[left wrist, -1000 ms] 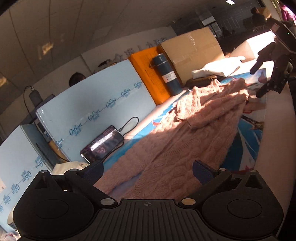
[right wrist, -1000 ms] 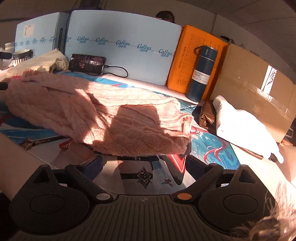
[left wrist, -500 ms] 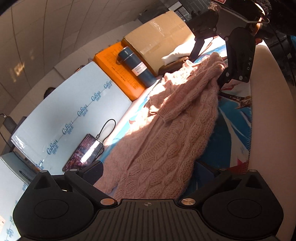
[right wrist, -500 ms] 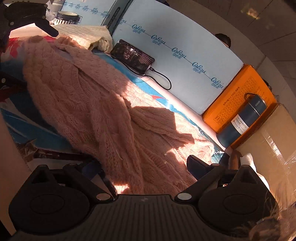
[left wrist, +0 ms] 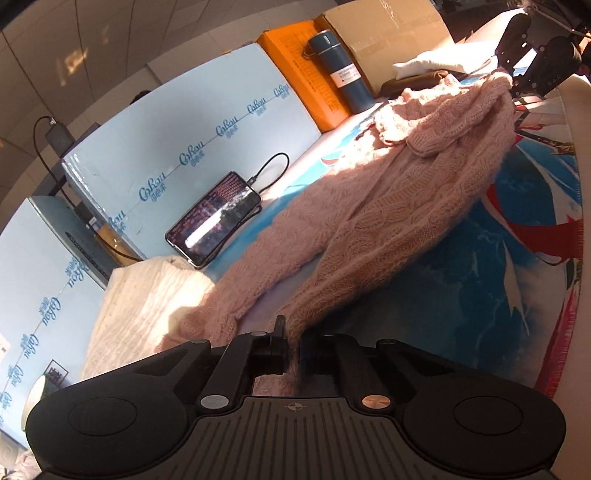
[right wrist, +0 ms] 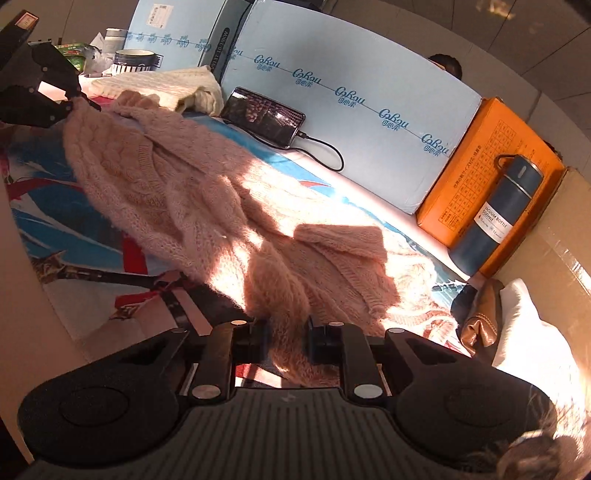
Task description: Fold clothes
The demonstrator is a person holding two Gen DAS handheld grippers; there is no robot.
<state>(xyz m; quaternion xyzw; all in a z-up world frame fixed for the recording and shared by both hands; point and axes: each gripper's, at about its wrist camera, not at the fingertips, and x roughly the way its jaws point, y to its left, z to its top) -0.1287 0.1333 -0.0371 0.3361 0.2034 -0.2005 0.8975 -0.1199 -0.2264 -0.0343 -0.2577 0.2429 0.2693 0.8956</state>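
Note:
A pink cable-knit sweater (left wrist: 399,192) lies stretched across the printed blue mat (left wrist: 480,295), its edge lifted. My left gripper (left wrist: 291,350) is shut on one end of the sweater, the knit pinched between its fingers. My right gripper (right wrist: 288,339) is shut on the other end of the sweater (right wrist: 177,192), a fold bunched between its fingers. The right gripper also shows in the left wrist view (left wrist: 532,70) at the far top right, and the left gripper shows in the right wrist view (right wrist: 40,96) at the top left.
A cream knit garment (left wrist: 140,295) lies by the left end. A phone (left wrist: 214,221) on a cable leans at blue boxes (right wrist: 332,122). An orange box (right wrist: 491,166), a blue bottle (right wrist: 495,214), a cardboard box (left wrist: 388,29), white cloth (right wrist: 532,332) and a brown item (right wrist: 480,321) stand at the right.
Both grippers have come down on the sweater's ends and shut on the knit; they were open before. The sweater's near edge is now raised between them.

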